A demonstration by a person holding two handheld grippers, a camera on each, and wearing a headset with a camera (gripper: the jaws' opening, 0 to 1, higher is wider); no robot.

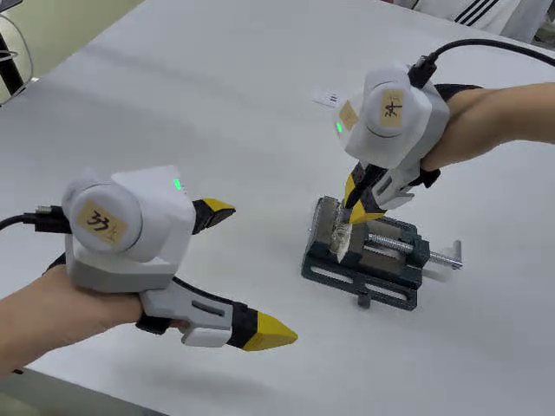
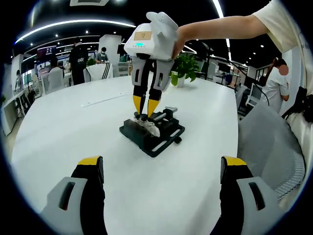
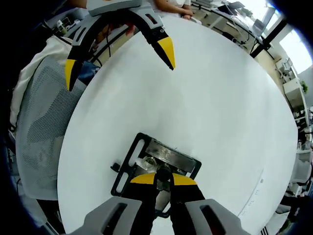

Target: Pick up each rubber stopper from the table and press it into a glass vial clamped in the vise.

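Observation:
A dark vise [image 1: 395, 276] [image 2: 161, 139] [image 3: 128, 164] stands on the white table with a clear glass vial [image 1: 340, 236] [image 3: 148, 162] clamped in its jaws. My right gripper [image 1: 355, 211] [image 2: 145, 108] [image 3: 164, 180] points straight down over the vial, its yellow tips nearly together and shut on a small dark rubber stopper [image 3: 164, 174] right at the vial's mouth. My left gripper [image 1: 245, 270] [image 2: 162, 166] [image 3: 119, 62] hovers open and holds nothing, a short way to the left of the vise and aimed toward it.
A small white label [image 1: 327, 98] [image 2: 105, 100] lies on the table beyond the vise. The table's near edge [image 1: 78, 388] runs at the lower left. A mesh chair [image 2: 274, 147] stands beside the table, and people stand in the background.

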